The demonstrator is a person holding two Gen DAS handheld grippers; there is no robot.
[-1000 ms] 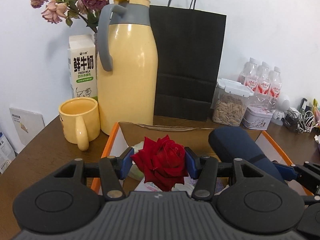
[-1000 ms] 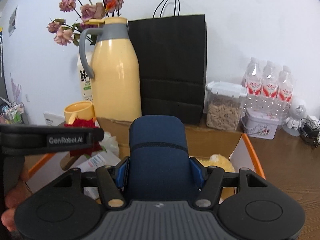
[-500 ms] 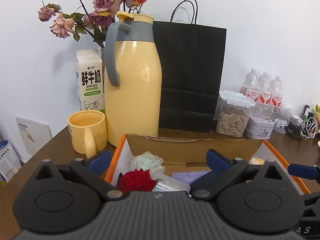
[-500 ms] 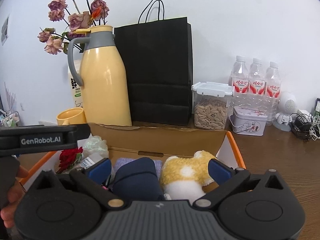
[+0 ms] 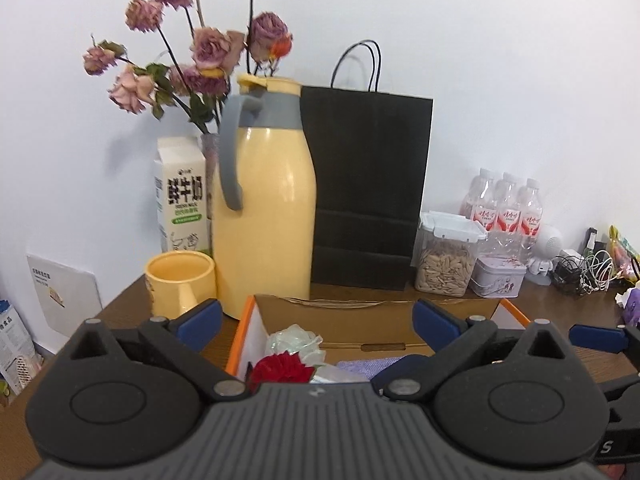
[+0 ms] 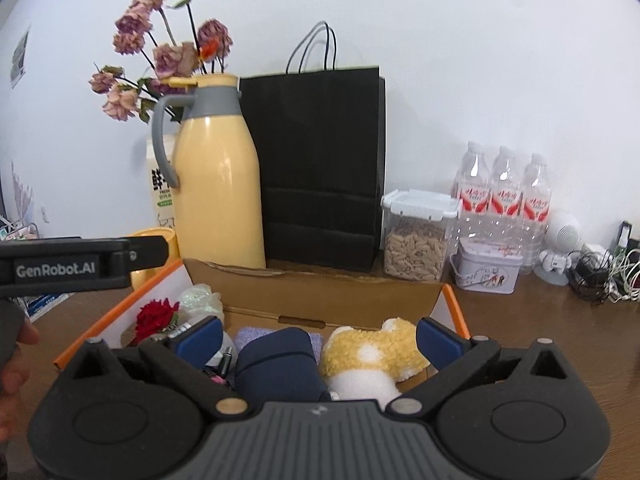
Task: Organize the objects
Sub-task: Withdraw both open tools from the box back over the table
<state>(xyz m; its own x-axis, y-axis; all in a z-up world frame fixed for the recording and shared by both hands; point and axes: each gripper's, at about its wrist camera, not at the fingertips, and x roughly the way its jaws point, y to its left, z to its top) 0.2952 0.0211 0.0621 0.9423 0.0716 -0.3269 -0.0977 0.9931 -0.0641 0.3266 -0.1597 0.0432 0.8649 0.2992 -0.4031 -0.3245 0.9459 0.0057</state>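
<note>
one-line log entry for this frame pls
task: organize | left gripper: open, empty | right gripper: open, empty | rose, navy case, plush: in box | phase: between picks

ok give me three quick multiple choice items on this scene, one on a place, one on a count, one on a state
1. Where is the red rose?
A. in the cardboard box
B. in the black paper bag
C. in the yellow mug

2. How many water bottles stand by the wall?
A. one
B. three
C. five

3. What is the right gripper doing?
A. shut on the plush toy
B. shut on the navy pouch
C. open, holding nothing

Answers:
1 A: the rose lies at the box's left end.
2 B: three red-labelled bottles stand side by side.
3 C: its blue pads stand wide apart over the box.
</note>
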